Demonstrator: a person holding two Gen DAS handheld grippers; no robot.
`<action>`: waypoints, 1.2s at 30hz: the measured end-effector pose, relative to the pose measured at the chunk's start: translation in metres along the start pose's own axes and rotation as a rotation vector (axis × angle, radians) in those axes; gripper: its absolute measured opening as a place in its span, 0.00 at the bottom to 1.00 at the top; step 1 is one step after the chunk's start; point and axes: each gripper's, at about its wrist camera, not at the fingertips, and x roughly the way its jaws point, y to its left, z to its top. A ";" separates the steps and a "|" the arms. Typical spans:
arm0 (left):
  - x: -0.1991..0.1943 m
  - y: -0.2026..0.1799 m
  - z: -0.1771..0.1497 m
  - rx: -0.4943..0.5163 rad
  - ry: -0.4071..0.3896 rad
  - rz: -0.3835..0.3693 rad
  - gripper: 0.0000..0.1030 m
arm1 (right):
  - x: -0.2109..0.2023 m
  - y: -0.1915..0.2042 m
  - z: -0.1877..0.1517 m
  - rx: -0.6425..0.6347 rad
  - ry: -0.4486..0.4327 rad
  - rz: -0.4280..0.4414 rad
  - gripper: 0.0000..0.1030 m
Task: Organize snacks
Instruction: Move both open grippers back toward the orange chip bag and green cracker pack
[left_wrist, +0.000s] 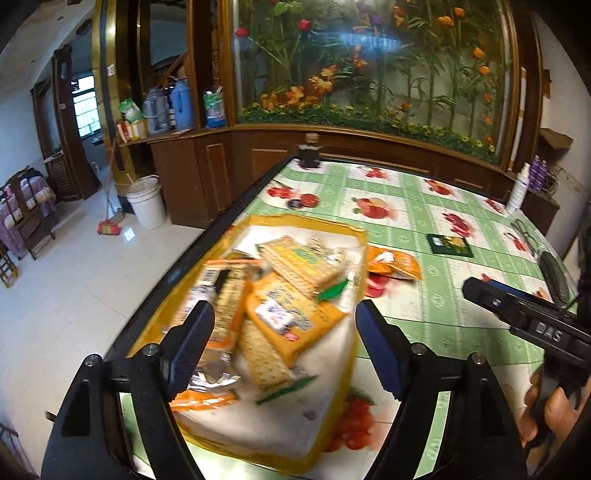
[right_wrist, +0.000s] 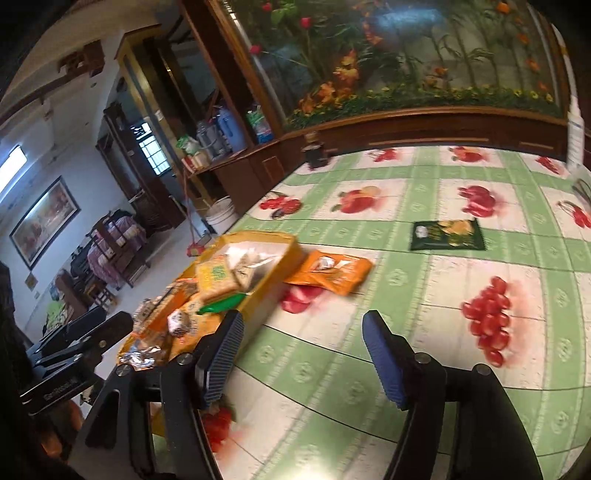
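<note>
A yellow tray (left_wrist: 354, 258) (right_wrist: 280, 258) with a white bottom sits at the table's left edge and holds several cracker and snack packets (left_wrist: 295, 266) (right_wrist: 216, 277). An orange snack packet (left_wrist: 397, 264) (right_wrist: 332, 271) lies on the table just right of the tray. A dark green packet (left_wrist: 448, 244) (right_wrist: 447, 234) lies farther right. My left gripper (left_wrist: 284, 339) is open and empty, hovering over the tray's near half. My right gripper (right_wrist: 303, 350) is open and empty above the table, right of the tray; it also shows in the left wrist view (left_wrist: 480, 291).
The table has a green fruit-print cloth (left_wrist: 424, 206) (right_wrist: 406, 332). A dark jar (left_wrist: 309, 151) (right_wrist: 314, 151) stands at the far edge. A white spray bottle (left_wrist: 519, 188), glasses (left_wrist: 524, 236) and a dark case (left_wrist: 554, 277) lie at the right. Floor drops off left.
</note>
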 end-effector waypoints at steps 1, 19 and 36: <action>0.001 -0.005 -0.001 0.005 0.011 -0.020 0.77 | -0.001 -0.004 -0.001 0.008 0.003 -0.007 0.69; 0.047 -0.086 -0.004 0.023 0.195 -0.259 0.77 | 0.041 -0.093 0.037 0.058 0.031 -0.149 0.71; 0.146 -0.117 0.040 -0.234 0.250 -0.105 0.77 | 0.085 -0.101 0.073 -0.267 0.090 -0.093 0.71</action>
